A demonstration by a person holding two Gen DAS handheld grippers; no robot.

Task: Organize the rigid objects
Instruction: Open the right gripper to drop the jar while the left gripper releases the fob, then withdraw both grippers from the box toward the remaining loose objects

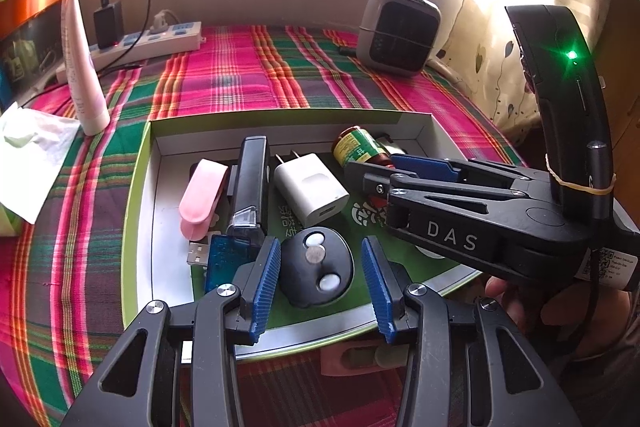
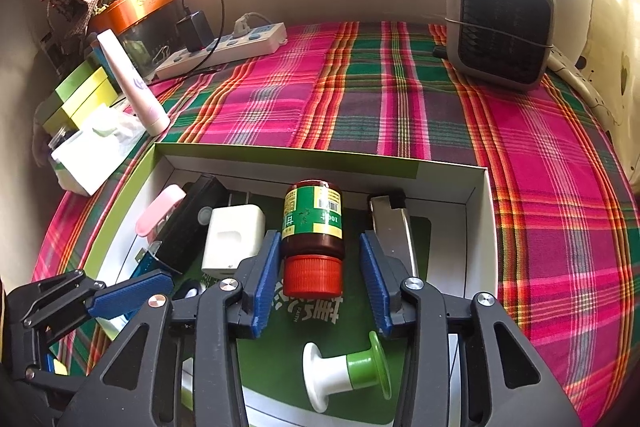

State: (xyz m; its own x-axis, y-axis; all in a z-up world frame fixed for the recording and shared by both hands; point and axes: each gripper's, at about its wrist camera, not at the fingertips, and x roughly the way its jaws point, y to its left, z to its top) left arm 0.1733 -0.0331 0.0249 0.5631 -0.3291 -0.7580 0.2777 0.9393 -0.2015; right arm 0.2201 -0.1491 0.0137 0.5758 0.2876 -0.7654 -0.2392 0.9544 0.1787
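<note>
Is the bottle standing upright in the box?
No, the bottle lies on its side in the box, red cap toward the open right gripper.

The cloth (image 2: 360,99) is woven and matt, with a soft checked weave. The box (image 2: 320,153) is thin card, white and smooth inside, with a shiny printed floor. The bottle (image 2: 314,223) is glossy brown plastic with a paper label, and its red cap (image 2: 316,275) has fine ridges. The charger (image 1: 310,191) is smooth white plastic. At 3 o'clock from the bottle lies a shiny metal clip (image 2: 394,227). The remote (image 1: 318,267) is matt black. The blue fingers (image 1: 268,283) have ribbed rubbery pads on matt black plastic arms.
</note>
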